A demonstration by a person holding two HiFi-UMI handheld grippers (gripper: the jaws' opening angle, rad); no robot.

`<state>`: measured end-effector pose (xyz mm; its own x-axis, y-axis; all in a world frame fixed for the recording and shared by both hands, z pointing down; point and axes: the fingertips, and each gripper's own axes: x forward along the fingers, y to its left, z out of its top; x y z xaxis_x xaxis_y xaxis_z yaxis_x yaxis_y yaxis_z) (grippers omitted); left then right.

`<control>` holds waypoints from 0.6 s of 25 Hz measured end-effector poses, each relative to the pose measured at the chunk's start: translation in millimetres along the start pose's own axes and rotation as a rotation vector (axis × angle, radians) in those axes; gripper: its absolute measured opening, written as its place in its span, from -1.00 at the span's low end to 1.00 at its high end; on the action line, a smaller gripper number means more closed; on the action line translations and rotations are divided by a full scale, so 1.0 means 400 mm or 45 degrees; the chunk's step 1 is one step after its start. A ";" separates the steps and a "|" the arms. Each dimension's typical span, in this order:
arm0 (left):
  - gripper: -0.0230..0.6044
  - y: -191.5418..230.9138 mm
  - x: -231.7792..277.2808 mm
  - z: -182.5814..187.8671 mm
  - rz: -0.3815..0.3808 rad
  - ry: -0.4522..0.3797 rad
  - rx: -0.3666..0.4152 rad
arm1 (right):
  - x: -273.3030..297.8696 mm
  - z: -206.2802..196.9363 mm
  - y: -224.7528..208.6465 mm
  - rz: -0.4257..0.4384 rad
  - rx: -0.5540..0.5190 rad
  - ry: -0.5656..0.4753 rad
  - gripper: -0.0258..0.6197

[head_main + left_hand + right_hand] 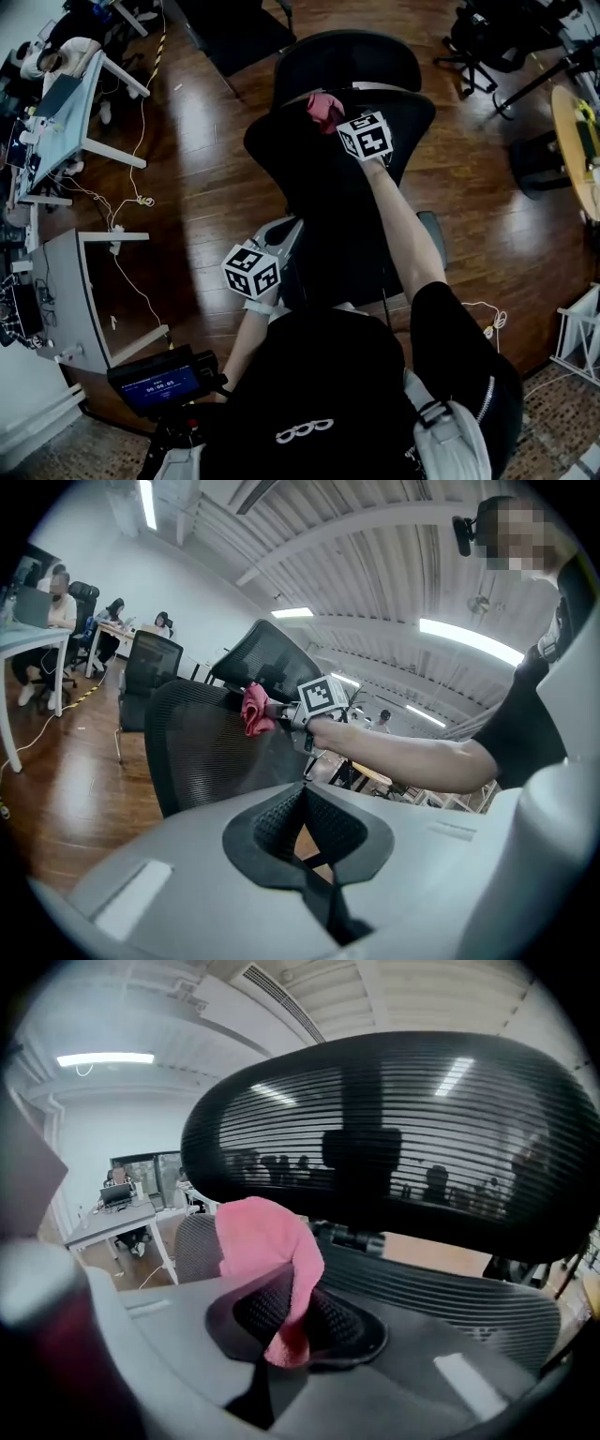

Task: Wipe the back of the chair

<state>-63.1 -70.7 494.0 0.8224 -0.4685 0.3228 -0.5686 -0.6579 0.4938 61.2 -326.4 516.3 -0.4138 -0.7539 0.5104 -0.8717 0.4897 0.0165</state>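
A black mesh office chair stands in front of me in the head view, its backrest (309, 159) below the headrest (347, 58). My right gripper (286, 1312) is shut on a pink cloth (267, 1237). It holds the cloth (325, 108) against the top edge of the backrest, just under the headrest (394, 1138). The left gripper view shows the same cloth (253, 710) on the backrest's upper rim (202, 747). My left gripper (302, 794) is shut with nothing in it, and its marker cube (251, 270) hangs low beside the chair's seat.
Desks with seated people (66, 103) line the far left, with a white desk (66, 291) nearer. Cables (131, 202) trail over the wood floor. Another black chair (487, 37) and a round table (572, 141) stand at the right. A device with a screen (159, 382) sits near my body.
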 end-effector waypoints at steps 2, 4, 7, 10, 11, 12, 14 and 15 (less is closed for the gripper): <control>-0.96 -0.021 0.016 -0.004 -0.008 0.012 0.009 | -0.022 -0.013 -0.054 -0.034 0.028 0.002 -0.80; -0.96 -0.043 0.037 -0.009 -0.018 0.024 0.021 | -0.043 -0.028 -0.107 -0.066 0.062 0.001 -0.80; -0.96 -0.074 0.064 -0.010 -0.034 0.037 0.043 | -0.074 -0.049 -0.172 -0.104 0.095 -0.002 -0.80; -0.96 -0.092 0.082 -0.008 -0.040 0.048 0.053 | -0.106 -0.069 -0.235 -0.147 0.124 -0.004 -0.80; -0.96 -0.098 0.088 -0.009 -0.042 0.052 0.056 | -0.118 -0.077 -0.260 -0.165 0.137 -0.004 -0.80; -0.96 -0.104 0.096 -0.011 -0.045 0.057 0.059 | -0.131 -0.086 -0.286 -0.185 0.151 -0.004 -0.80; -0.96 -0.116 0.110 -0.016 -0.053 0.065 0.064 | -0.160 -0.105 -0.338 -0.227 0.180 -0.005 -0.80; -0.96 -0.122 0.117 -0.019 -0.056 0.069 0.066 | -0.174 -0.114 -0.362 -0.248 0.193 -0.005 -0.80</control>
<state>3.3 -56.0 491.1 0.8458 -0.4065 0.3455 -0.5306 -0.7078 0.4664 228.2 -325.0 517.7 -0.2348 -0.8296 0.5066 -0.9645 0.2637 -0.0152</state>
